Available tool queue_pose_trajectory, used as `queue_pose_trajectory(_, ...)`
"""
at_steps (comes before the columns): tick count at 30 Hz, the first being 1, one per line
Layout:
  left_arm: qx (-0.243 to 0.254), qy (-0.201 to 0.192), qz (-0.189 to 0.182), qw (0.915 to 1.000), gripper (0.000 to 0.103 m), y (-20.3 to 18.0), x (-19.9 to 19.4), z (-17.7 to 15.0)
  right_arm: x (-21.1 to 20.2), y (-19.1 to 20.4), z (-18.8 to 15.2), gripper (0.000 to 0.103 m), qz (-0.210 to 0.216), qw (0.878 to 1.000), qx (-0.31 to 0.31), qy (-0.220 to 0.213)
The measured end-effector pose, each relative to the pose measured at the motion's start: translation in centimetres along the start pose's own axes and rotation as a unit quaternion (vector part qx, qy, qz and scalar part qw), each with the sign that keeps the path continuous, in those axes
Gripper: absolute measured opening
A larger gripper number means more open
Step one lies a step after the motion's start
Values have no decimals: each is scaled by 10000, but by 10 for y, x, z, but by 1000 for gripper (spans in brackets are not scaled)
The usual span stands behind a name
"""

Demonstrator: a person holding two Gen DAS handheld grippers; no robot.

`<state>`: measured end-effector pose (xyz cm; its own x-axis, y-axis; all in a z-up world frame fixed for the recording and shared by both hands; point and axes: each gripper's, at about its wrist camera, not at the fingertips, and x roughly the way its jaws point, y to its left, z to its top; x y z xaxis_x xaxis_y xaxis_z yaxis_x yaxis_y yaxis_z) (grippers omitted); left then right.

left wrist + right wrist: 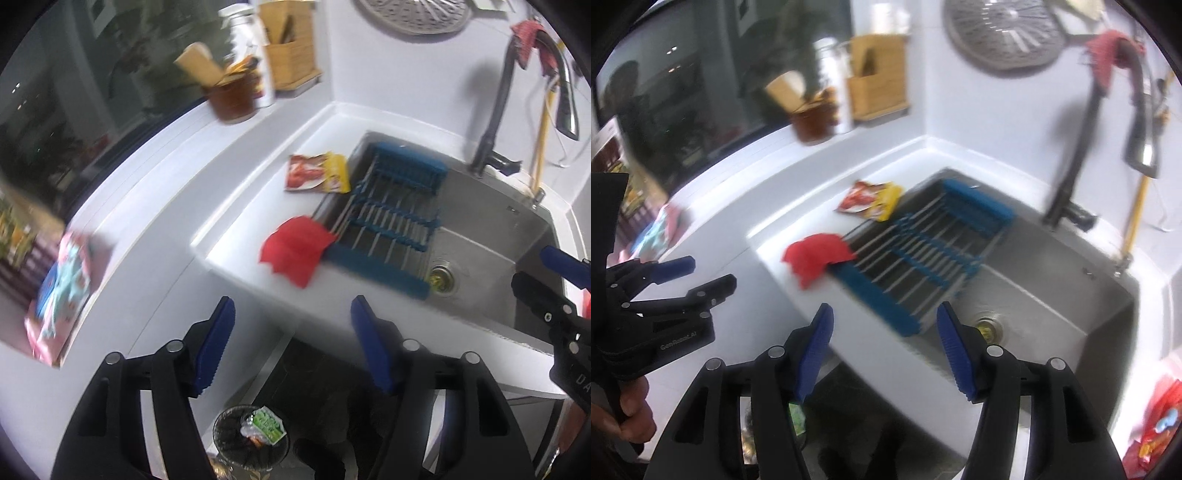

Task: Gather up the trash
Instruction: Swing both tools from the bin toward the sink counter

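A crumpled red wrapper (293,251) (816,254) lies on the white counter at the near left corner of the blue dish rack (391,221) (923,254). Farther back, a red-and-yellow snack wrapper (317,173) (871,199) lies flat by the rack. Down on the floor stands a dark bin (229,443) holding a green-and-white packet (267,424). My left gripper (293,343) (705,275) hangs open and empty above the counter's front edge. My right gripper (886,347) (550,277) is open and empty too, over the sink's near rim.
The rack spans the steel sink (491,251) (1052,295), with a tap (495,110) behind. A pink-and-blue package (62,291) lies at left, a red packet (1156,432) at right. Jars and a wooden box (879,77) stand on the sill. A hand (631,413) holds the left gripper.
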<state>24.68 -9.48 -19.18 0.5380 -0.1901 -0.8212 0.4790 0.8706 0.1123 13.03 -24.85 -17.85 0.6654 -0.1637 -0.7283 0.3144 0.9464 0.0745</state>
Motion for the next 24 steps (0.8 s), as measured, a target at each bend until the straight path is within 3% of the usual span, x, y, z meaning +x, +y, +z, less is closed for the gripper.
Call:
queue_pose_trajectory(11, 208, -28, 24, 9998, 68, -25, 15, 40, 13, -52, 25, 65, -242, 9992, 244, -221)
queue_pose_trajectory(13, 206, -39, 67, 9998, 72, -27, 18, 49, 25, -58, 34, 65, -261, 9992, 210, -203)
queue_pose_trajectory(24, -88, 54, 316, 9994, 74, -19, 44, 84, 104, -55, 85, 70, 153, 9996, -225, 71)
